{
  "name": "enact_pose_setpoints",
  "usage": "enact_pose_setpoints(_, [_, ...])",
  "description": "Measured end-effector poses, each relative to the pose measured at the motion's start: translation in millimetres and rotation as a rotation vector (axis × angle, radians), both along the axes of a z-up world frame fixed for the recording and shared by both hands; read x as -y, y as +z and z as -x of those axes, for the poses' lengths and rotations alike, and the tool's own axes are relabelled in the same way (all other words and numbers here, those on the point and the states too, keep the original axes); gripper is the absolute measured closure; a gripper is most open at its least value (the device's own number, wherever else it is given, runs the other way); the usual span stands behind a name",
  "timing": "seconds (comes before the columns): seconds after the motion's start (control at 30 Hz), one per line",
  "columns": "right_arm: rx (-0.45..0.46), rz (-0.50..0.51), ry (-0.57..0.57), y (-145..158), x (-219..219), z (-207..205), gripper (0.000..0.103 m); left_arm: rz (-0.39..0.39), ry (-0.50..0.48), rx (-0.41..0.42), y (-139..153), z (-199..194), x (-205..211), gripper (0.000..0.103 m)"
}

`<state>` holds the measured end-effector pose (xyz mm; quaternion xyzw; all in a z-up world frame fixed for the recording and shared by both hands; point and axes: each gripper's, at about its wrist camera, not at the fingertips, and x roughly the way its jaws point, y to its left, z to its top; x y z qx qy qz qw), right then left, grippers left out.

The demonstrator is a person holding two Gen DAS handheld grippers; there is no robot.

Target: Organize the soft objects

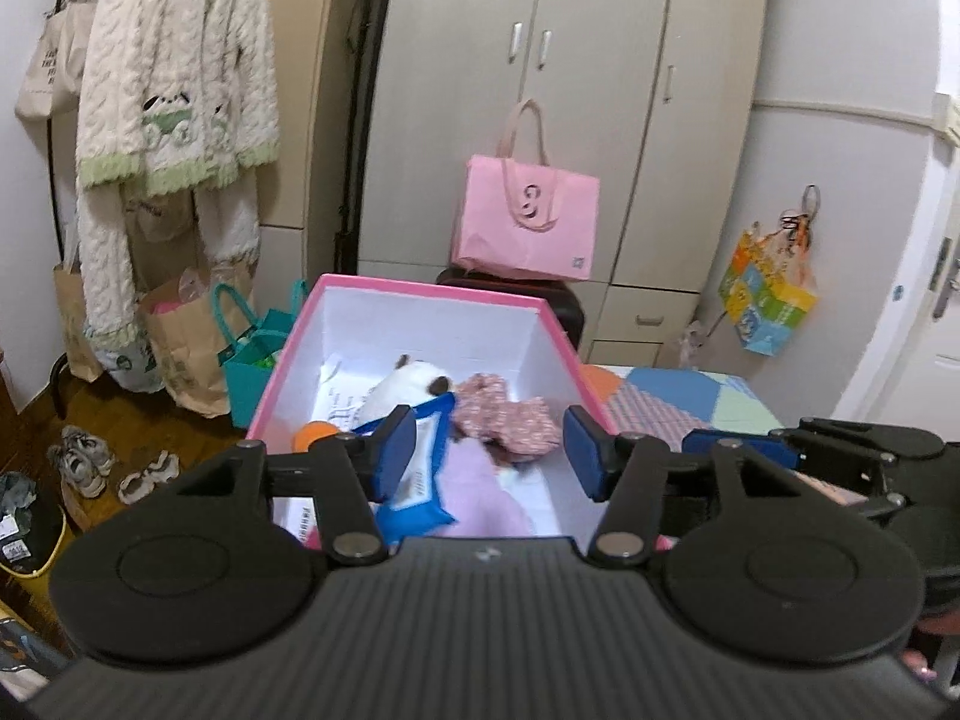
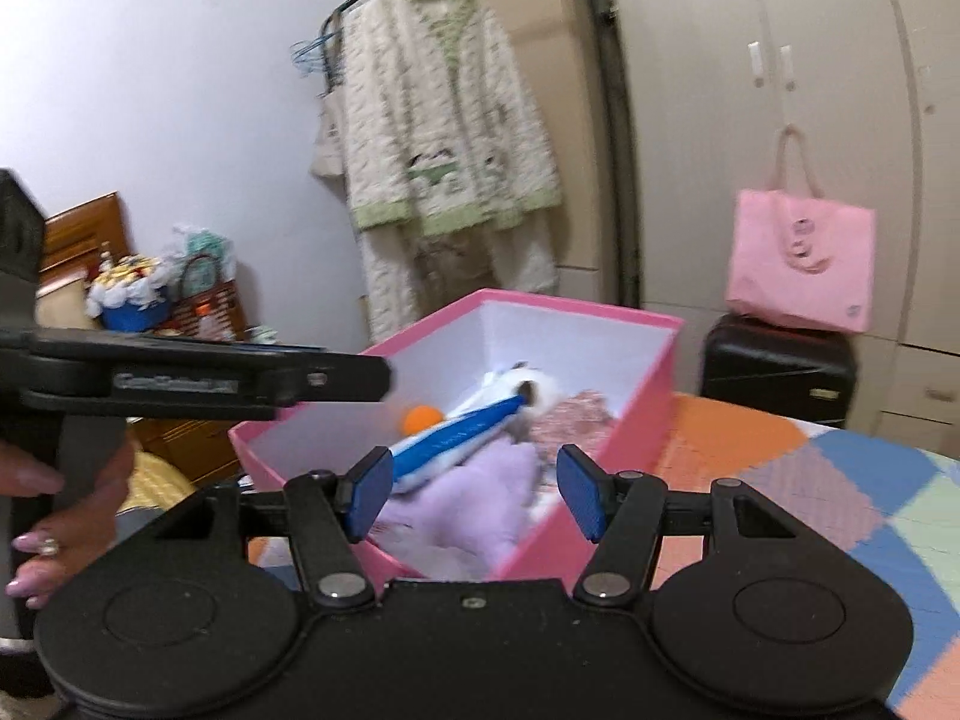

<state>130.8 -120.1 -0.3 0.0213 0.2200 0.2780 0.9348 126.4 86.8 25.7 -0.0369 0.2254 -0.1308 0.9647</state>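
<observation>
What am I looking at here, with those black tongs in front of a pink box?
No robot: a person holds a pair of hand tongs in each hand, each with a wide-angle camera looking along its blue-padded tips. One picture comes from the left tongs, the other from the right tongs; in that second one the person's hand shows gripping the other tool. Both tongs stand open and hold nothing. Beyond them, the pink box sits on a patchwork-patterned surface. In it lie soft things: a white plush toy, a floral cloth, a blue-and-white packet, a lilac fabric piece and an orange ball.
</observation>
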Motion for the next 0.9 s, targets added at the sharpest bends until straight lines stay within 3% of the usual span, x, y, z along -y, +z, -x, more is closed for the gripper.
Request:
enact_pose_setpoints(0.53, [0.068, 0.048, -0.193, 16.9, 62.8, 58.8, 0.029, -0.021, -0.045, 0.040, 9.2, 49.4, 36.7, 0.044])
enact_pose_setpoints(0.57, [0.069, 0.045, -0.206, 16.8, 66.1, 61.4, 0.025, -0.019, -0.046, 0.042, 9.2, 52.0, 38.2, 0.043])
enact_pose_setpoints(0.67, [0.070, 0.035, -0.264, 16.1, 74.5, 69.0, 0.011, 0.000, -0.041, 0.049, 6.9, 61.4, 40.3, 0.037])
enact_pose_setpoints(0.8, [0.017, 0.032, -0.369, 13.8, 84.6, 71.0, 0.007, 0.009, -0.023, 0.037, 0.7, 69.1, 41.2, 0.031])
enact_pose_setpoints(0.9, [0.006, 0.072, -0.420, 11.2, 86.2, 77.1, 0.000, -0.004, -0.020, 0.032, -2.9, 72.7, 44.6, 0.017])
